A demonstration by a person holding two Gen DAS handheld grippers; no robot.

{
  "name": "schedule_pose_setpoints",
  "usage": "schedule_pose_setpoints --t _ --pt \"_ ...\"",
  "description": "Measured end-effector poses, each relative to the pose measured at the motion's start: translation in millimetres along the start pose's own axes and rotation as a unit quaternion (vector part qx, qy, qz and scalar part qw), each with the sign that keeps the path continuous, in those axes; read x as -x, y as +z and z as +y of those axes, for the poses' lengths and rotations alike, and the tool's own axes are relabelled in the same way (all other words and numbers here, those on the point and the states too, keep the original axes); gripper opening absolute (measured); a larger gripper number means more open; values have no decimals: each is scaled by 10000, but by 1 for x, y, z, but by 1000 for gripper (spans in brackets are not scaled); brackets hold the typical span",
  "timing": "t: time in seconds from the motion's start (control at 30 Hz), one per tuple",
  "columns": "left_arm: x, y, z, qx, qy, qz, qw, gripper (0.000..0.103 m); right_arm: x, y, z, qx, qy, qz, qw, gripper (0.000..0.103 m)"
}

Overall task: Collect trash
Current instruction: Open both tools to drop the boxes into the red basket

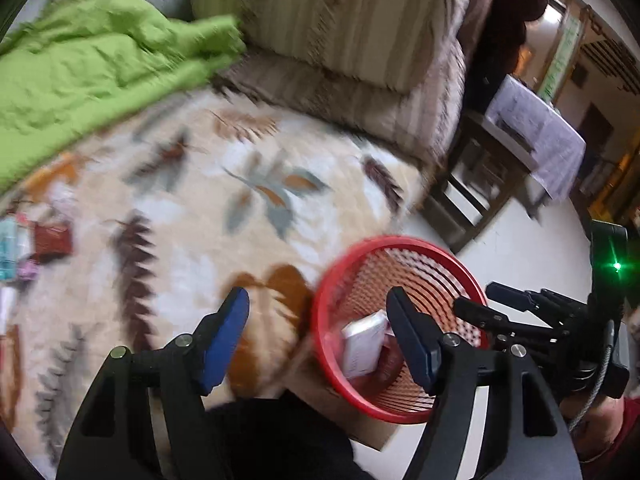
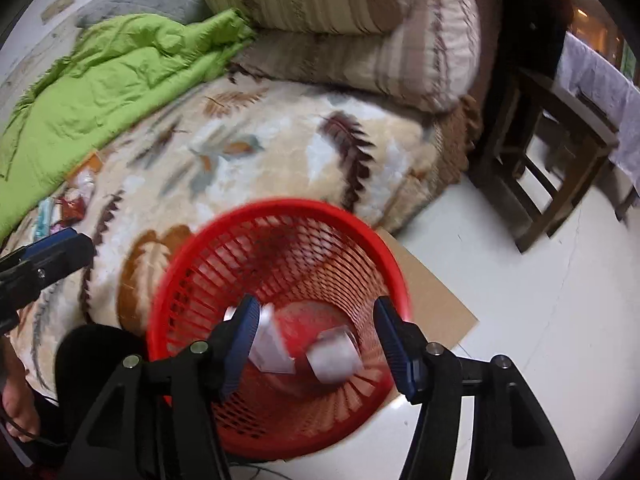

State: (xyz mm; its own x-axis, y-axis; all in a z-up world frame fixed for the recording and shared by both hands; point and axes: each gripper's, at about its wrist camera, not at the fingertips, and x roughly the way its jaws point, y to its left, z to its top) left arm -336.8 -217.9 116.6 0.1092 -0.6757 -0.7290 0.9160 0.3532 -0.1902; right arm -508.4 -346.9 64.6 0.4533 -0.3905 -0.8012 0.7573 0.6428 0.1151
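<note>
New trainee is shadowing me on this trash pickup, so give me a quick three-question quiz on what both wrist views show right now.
1. True or false: the red basket stands on top of the bed.
2. Multiple choice: what lies inside the basket? A) nothing B) pale paper-like pieces C) a green quilt
3. Fill in: small wrappers are left on the leaf-patterned blanket, near the edge of the ____ quilt.

Key
1. False: it stands on the floor beside the bed, partly on a cardboard sheet.
2. B.
3. Green.
Both the left gripper and right gripper have open, empty jaws.
</note>
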Motion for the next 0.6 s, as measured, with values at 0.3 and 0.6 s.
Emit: schedule_pose_setpoints --t 0.3,0.6 --pt "82 -16 100 520 2202 -797 9708 78 17 33 138 1229 1015 -645 9851 73" --pt "129 -81 216 1755 3510 -666 9174 80 0 21 275 2296 1580 -724 9576 77"
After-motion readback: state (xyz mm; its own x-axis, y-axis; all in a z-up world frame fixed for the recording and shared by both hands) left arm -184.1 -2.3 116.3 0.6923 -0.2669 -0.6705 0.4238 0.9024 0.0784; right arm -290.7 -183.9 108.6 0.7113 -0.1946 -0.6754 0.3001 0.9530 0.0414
